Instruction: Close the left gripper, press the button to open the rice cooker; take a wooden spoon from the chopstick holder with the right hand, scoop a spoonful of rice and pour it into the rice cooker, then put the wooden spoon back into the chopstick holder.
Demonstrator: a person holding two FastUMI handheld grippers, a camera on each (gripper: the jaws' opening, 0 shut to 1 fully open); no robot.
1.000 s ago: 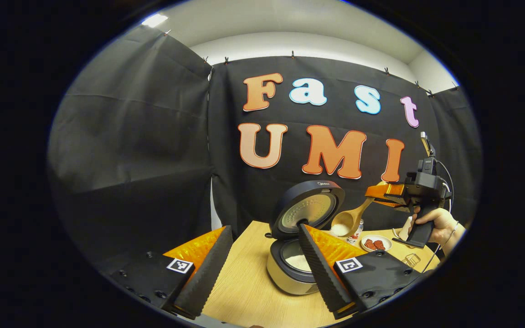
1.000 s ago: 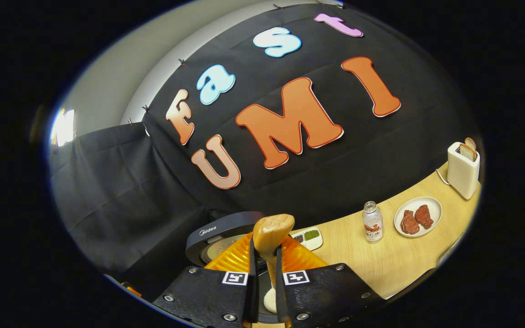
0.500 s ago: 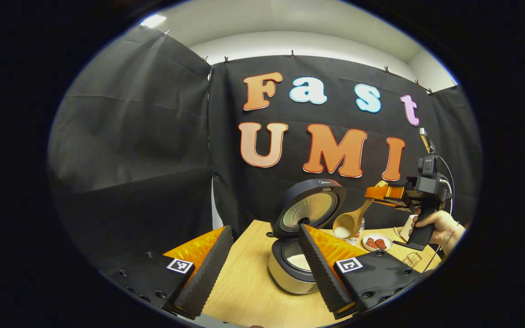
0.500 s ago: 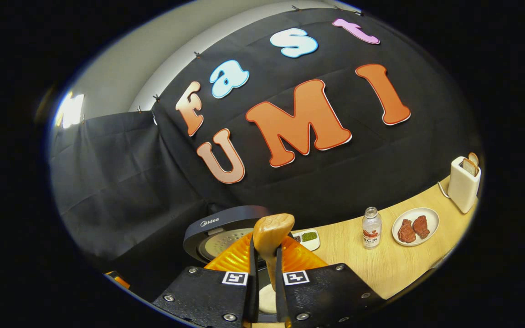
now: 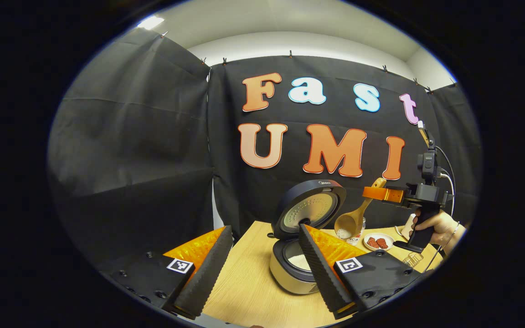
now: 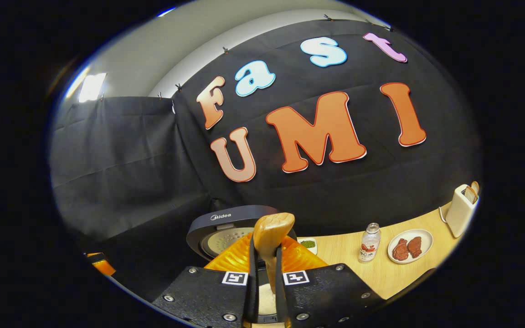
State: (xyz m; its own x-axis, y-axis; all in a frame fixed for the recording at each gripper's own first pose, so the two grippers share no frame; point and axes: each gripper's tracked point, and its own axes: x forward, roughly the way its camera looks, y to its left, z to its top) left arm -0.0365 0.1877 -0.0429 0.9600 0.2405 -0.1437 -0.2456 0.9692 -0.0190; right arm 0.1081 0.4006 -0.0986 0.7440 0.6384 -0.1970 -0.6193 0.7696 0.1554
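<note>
Right gripper (image 5: 374, 193) clamps the pale wooden spoon (image 5: 350, 222) beside the open dark-lidded rice cooker (image 5: 296, 259) mid-table; left gripper (image 5: 262, 269) gapes empty. Tip early and rice spills onto the table (image 5: 244, 291).

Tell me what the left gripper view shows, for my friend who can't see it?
The right gripper, held in a hand, grips a wooden spoon with rice in its bowl beside the open rice cooker on the wooden table. Nearer, the left gripper is open.
</note>
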